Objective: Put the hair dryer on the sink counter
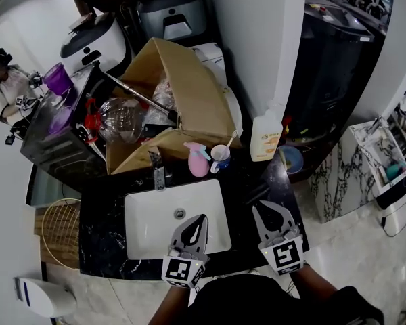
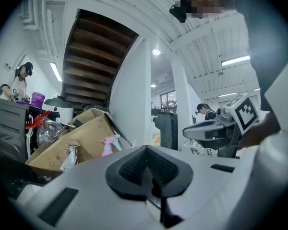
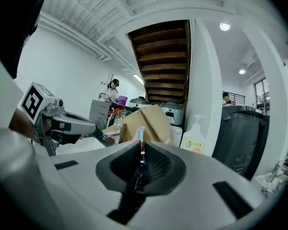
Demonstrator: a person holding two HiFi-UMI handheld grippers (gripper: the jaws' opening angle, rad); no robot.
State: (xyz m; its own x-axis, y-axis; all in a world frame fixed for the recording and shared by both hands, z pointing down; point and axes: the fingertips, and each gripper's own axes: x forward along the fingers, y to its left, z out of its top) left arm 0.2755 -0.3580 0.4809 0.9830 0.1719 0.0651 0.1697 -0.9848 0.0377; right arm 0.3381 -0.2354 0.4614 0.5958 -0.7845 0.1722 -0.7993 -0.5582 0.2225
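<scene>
Left gripper (image 1: 201,218) hovers over front rim of sink (image 1: 143,212). Right gripper (image 1: 265,212) hovers over counter (image 1: 101,223), just right of sink. My fingers pressed together on both, pinching nothing. Hair dryer: cannot pick it out near sink in any view.

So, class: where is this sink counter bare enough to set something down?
Bare counter right of the basin, before the cup and pump bottle, and again left of the basin. Crowded behind: faucet, spray bottle, cardboard box.
</scene>
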